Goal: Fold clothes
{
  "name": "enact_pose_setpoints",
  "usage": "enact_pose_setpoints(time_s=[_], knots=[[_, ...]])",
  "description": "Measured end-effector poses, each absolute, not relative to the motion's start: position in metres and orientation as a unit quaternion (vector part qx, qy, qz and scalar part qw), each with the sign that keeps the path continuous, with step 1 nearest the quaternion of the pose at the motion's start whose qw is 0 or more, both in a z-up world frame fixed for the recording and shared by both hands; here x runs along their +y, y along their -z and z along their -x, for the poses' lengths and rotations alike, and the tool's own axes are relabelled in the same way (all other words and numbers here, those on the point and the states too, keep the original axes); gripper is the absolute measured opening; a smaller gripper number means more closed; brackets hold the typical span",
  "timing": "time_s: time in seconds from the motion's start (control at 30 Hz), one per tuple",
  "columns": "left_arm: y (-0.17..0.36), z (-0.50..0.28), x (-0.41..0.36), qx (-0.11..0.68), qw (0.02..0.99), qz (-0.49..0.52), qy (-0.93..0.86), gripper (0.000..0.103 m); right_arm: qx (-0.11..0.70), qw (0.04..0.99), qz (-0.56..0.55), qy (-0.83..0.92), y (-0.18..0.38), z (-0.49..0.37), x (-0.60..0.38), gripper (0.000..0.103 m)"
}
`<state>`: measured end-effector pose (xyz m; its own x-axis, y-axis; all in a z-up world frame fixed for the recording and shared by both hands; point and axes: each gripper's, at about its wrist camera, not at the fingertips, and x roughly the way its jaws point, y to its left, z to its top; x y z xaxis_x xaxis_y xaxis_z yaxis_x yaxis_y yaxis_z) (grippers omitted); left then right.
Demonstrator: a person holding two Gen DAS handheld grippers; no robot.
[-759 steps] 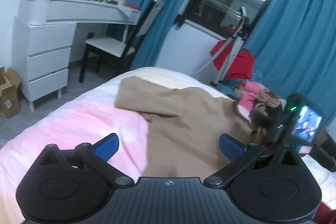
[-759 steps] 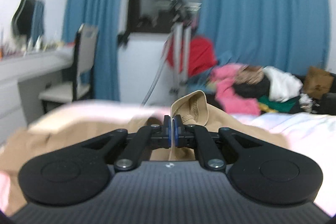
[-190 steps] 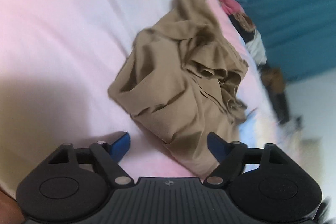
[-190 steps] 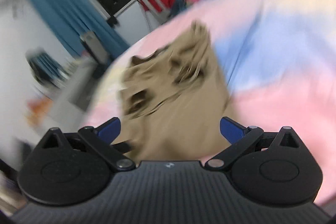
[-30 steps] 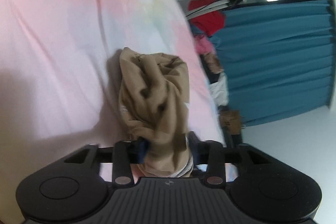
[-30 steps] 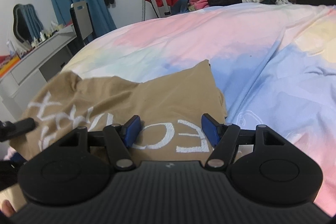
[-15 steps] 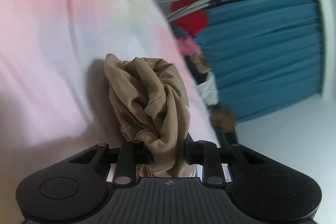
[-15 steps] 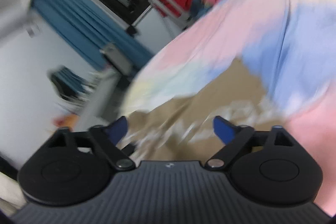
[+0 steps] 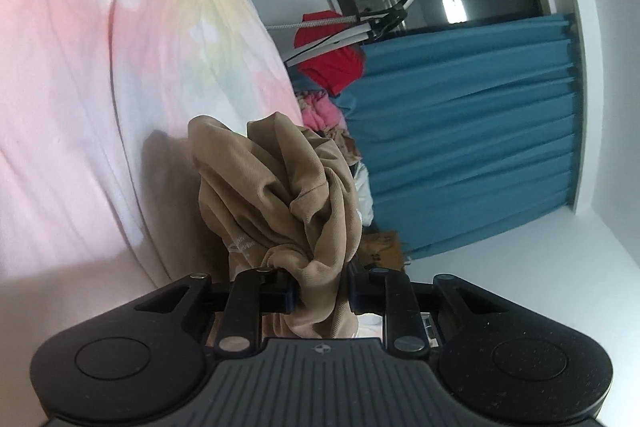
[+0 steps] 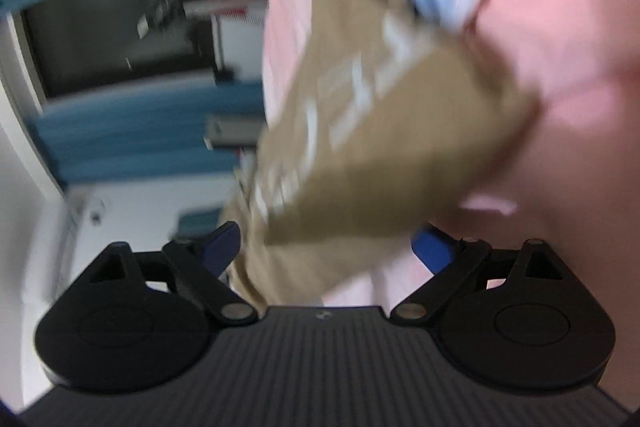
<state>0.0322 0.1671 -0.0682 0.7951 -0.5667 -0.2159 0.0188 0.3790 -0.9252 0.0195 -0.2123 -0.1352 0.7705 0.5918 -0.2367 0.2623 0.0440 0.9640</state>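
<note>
Two hand-held grippers on one tan shirt (image 9: 280,195) here. Over on the left, the left hand-held gripper (image 9: 320,293) is clamped on a thick scrunched wad of it, the rest bunched up in front against the pink bed (image 9: 72,99). On the right, the right hand-held gripper (image 10: 326,247) has its fingers spread apart with nothing pinched, and the shirt's printed panel (image 10: 360,131) sits just ahead of them, though that view is pretty blurry.

My guess at the risk: gripping a wad instead of a clean edge means layers could slip out unevenly and any crease lands crooked. No hem or corner is clearly showing. Plenty of open bed to the left to spread it.
</note>
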Motion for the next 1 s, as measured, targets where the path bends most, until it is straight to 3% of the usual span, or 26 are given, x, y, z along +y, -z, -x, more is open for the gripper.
enact_pose_setpoints(time_s=[0.1,0.23,0.33,0.6,1.0], knots=[[0.066,-0.028,0.167,0.257,0.790,0.523,0.190,0.024,0.293,0.655,-0.688,-0.106,0.137,-0.017,-0.219,0.093],[0.063,-0.029,0.166,0.259,0.793,0.515,0.194,0.023,0.301,0.682,-0.663,-0.072,0.133,-0.012,-0.215,0.044],[0.053,-0.029,0.163,0.269,0.804,0.490,0.203,0.023,0.280,0.716,-0.637,-0.056,0.112,-0.002,-0.214,0.034],[-0.013,-0.041,0.115,0.302,0.805,0.445,0.252,0.023,0.219,0.765,-0.604,-0.047,0.031,0.018,-0.262,0.030],[-0.073,-0.194,-0.137,0.387,0.779,0.389,0.303,0.023,0.149,0.834,-0.524,0.086,-0.042,-0.042,-0.449,0.030]])
